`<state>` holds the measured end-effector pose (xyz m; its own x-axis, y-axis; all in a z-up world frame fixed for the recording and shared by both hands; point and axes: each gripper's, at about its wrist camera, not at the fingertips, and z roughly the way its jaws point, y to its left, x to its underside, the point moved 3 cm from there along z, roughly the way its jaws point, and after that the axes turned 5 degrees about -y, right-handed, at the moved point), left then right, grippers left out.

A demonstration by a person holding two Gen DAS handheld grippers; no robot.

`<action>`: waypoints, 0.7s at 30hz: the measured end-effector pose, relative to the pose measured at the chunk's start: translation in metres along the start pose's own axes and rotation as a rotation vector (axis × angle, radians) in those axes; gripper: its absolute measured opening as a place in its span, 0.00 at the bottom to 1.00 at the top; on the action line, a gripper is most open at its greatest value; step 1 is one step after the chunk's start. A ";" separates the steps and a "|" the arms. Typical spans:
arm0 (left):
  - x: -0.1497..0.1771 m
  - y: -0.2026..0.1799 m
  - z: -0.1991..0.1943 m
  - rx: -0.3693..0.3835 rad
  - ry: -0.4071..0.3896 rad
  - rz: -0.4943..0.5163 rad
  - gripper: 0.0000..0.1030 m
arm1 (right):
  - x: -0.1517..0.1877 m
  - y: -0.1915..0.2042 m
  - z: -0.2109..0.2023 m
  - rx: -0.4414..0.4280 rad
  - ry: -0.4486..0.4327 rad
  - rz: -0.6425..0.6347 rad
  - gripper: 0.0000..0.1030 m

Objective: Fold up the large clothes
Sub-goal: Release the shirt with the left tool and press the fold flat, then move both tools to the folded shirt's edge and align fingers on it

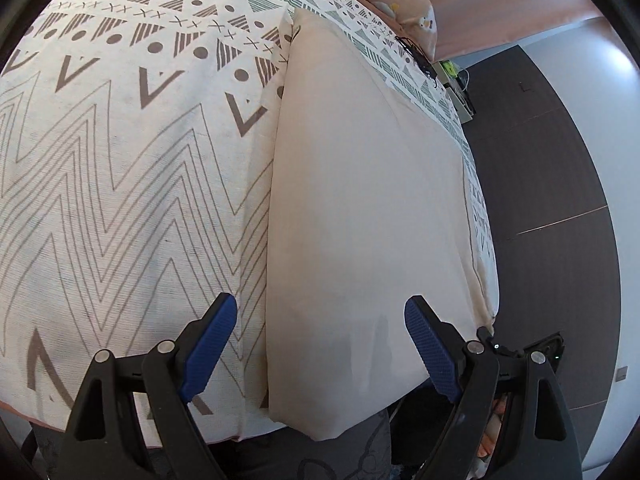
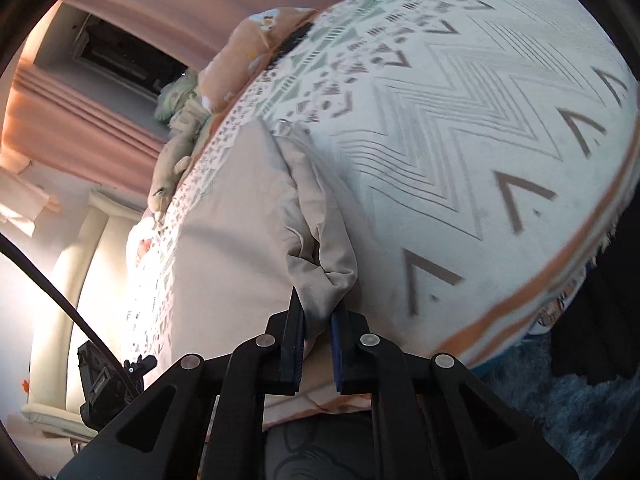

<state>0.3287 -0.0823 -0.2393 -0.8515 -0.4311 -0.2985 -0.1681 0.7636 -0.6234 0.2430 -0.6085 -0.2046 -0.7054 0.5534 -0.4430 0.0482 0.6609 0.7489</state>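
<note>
Jaws first: the right gripper (image 2: 316, 344) is clamped on a bunched corner of the beige garment (image 2: 240, 216), with cloth pinched between its blue pads (image 2: 294, 356) and spilling out above them in a crumpled fold. No earlier view is at hand, so only the grip itself can be told. The left gripper (image 1: 320, 344) stands wide apart, its blue pads (image 1: 210, 344) well clear of each other; it hovers over the near end of the same garment (image 1: 360, 208) and grips nothing. Its left pad sits over the bedcover, its right pad over the cloth near the right edge; whether either tip touches the fabric I cannot tell from this angle.

Beyond the grippers, the garment lies flat and smooth in a long folded strip on the bedcover (image 1: 120, 160), running away from the near edge of the bed toward its far end. Its long left edge is straight, and its near corner hangs slightly past the bed's edge. The bedcover is white with grey zigzags, triangles and dots, and has an orange border (image 2: 560, 280) along one side.

Farther off, a peach pillow (image 2: 248, 48) rests at the head of the bed. Pink curtains (image 2: 80, 120) hang behind it, and dark floor (image 1: 552, 180) runs beside the bed.
</note>
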 end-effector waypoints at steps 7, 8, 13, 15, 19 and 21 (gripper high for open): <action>-0.003 -0.007 0.014 0.000 0.003 -0.008 0.83 | 0.001 -0.013 -0.011 -0.045 0.033 0.035 0.14; -0.005 -0.008 0.016 0.004 0.001 -0.011 0.83 | -0.002 -0.013 -0.013 -0.032 0.032 0.024 0.16; -0.013 -0.013 0.024 0.018 -0.016 -0.003 0.83 | -0.022 -0.005 -0.037 0.031 -0.029 -0.079 0.68; -0.017 -0.013 0.026 0.016 -0.017 -0.007 0.79 | -0.032 -0.002 -0.040 0.031 -0.022 -0.107 0.68; -0.030 -0.014 0.032 0.004 -0.016 -0.009 0.71 | -0.050 0.007 -0.036 0.001 0.015 -0.156 0.68; -0.036 -0.013 0.033 0.000 -0.020 -0.007 0.69 | -0.062 0.013 -0.028 -0.011 0.040 -0.193 0.68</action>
<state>0.3777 -0.0932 -0.2442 -0.8403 -0.4459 -0.3083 -0.1738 0.7604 -0.6258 0.2674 -0.6487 -0.1535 -0.7282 0.3967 -0.5589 -0.0981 0.7468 0.6578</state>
